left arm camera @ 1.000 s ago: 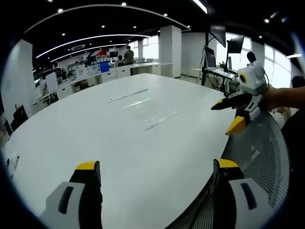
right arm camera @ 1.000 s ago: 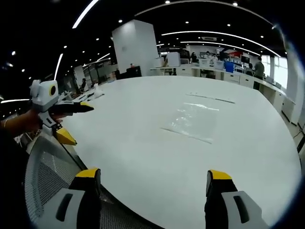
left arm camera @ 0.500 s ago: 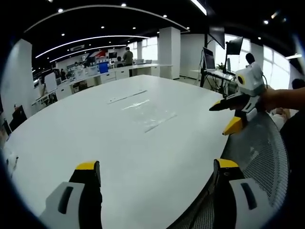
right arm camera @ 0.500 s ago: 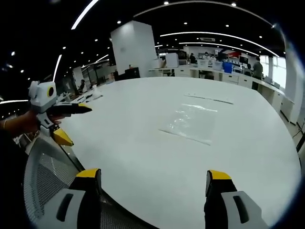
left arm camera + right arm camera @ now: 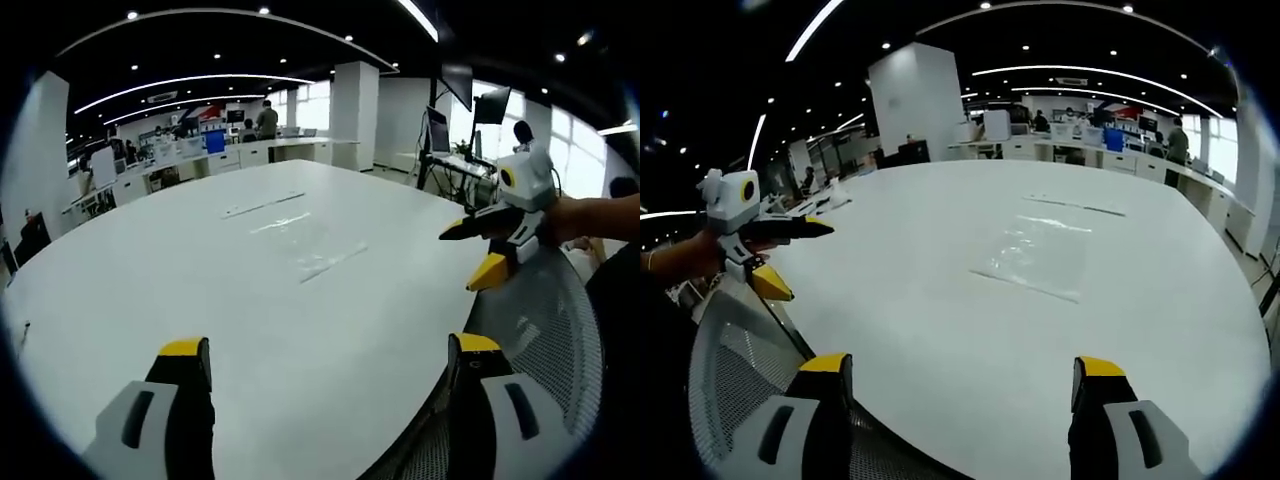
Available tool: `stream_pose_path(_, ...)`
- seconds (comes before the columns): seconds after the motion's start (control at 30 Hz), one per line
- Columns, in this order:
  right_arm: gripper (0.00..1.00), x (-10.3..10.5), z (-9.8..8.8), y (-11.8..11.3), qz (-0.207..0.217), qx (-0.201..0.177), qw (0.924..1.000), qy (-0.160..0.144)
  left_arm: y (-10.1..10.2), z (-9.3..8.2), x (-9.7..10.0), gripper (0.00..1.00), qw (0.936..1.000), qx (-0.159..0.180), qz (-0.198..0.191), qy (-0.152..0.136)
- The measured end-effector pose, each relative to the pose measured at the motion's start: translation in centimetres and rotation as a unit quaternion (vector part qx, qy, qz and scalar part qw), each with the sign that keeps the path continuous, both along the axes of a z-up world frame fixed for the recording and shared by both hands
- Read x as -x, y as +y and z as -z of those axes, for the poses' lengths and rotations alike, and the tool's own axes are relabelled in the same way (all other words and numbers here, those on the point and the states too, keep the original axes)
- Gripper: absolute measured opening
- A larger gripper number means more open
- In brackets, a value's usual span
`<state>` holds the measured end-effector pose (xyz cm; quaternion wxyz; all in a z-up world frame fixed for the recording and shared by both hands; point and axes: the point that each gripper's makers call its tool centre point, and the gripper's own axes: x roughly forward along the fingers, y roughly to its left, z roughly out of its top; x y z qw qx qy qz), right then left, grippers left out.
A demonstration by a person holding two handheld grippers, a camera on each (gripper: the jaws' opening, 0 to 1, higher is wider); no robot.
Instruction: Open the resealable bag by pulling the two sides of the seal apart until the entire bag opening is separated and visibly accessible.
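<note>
although signs and screens hang in the far office, no writing or brand can be read anywhere, nor on the bag.

a large white table (image 5: 250, 330) with a rounded edge is seen spreading ahead of both cameras. a mesh chair back (image 5: 735, 380) is seen at its near edge, between the two grippers; in the left gripper view it lies at the lower right (image 5: 540, 330).

the bag (image 5: 1035, 258) is clear and nearly invisible, lying flat on the table toward its middle, well apart from both grippers; creases and glare mark its surface, and one straight edge is seen along its near side. in the left gripper view it is seen as a faint sheen (image 5: 310, 240). whether its seal is shut or parted cannot be told. a thin strip (image 5: 1072, 206) is seen lying on the table beyond the bag, apart from it.

the left gripper (image 5: 325, 375) is held low over the near table edge, jaws spread wide with nothing between them. from the right gripper view it is seen at the left (image 5: 790, 245), held in a hand (image 5: 685, 258), one jaw pointing level, the other angled down.

the right gripper (image 5: 960, 385) is likewise held at the table edge, jaws wide apart and empty. from the left gripper view it is seen at the right (image 5: 470, 255), gripped by a hand (image 5: 590, 215), above the chair back.
</note>
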<state>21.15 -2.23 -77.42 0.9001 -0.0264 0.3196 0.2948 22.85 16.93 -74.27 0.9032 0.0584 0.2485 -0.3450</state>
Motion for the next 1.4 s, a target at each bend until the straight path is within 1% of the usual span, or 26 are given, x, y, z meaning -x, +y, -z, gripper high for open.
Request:
stream_pose_path(0.13,0.90,-0.1,0.1,-0.1,0.001,0.002,1.0000,0.003,0.1,0.1,-0.2,0.97,1.0000,-0.002,0.000,-0.001)
stream_pose_path(0.17,0.90,-0.2,0.2,0.0,0.001,0.002,1.0000,0.003,0.5,0.2,-0.5,0.97,0.9998,-0.018,-0.008,-0.007)
stream_pose_path(0.2,0.90,-0.2,0.2,0.0,0.001,0.002,1.0000,0.004,0.7,0.3,-0.6,0.96,0.9996,-0.024,-0.011,-0.010)
stream_pose_path(0.23,0.90,-0.3,0.1,0.0,0.002,0.002,1.0000,0.003,0.6,0.3,-0.6,0.96,0.9996,-0.025,-0.006,-0.010)
stream_pose_path(0.33,0.90,-0.5,0.2,0.0,0.004,0.001,1.0000,0.004,0.3,0.4,-0.5,0.96,0.9998,-0.018,0.003,-0.004)
stream_pose_path(0.43,0.90,-0.8,0.3,-0.1,0.003,0.004,1.0000,0.006,0.3,0.5,-0.7,0.96,0.9997,-0.021,0.006,-0.004)
stream_pose_path(0.63,0.89,-1.5,0.8,0.2,0.004,0.008,0.9999,0.010,0.2,0.7,-1.3,0.96,0.9999,-0.015,0.000,0.002)
stream_pose_path(0.87,0.88,-2.8,0.7,1.2,0.000,0.003,0.9999,0.010,0.3,0.7,-1.6,0.94,0.9999,0.002,-0.015,0.005)
stream_pose_path(0.93,0.87,-3.3,0.6,1.6,-0.011,0.005,0.9999,0.001,0.3,0.8,-1.8,0.93,0.9998,0.001,-0.018,0.006)
stream_pose_path(1.0,0.85,-3.8,0.7,1.8,-0.016,0.005,0.9999,0.000,0.6,0.9,-2.0,0.93,0.9997,-0.004,-0.023,0.006)
stream_pose_path(1.1,0.85,-4.6,0.8,2.1,-0.025,0.008,0.9997,0.001,0.7,0.8,-2.2,0.92,0.9996,0.001,-0.027,0.007)
stream_pose_path(1.2,0.83,-5.5,0.5,2.4,-0.032,0.010,0.9994,-0.006,0.7,0.9,-2.3,0.92,0.9997,-0.002,-0.023,0.007)
stream_pose_path(1.3,0.82,-6.6,0.2,3.0,-0.040,-0.005,0.9991,-0.015,0.5,1.3,-2.3,0.92,0.9997,-0.002,-0.017,0.016)
stream_pose_path(1.4,0.80,-7.4,0.4,3.4,-0.044,-0.009,0.9989,-0.014,0.2,1.4,-2.2,0.92,0.9998,-0.006,-0.006,0.015)
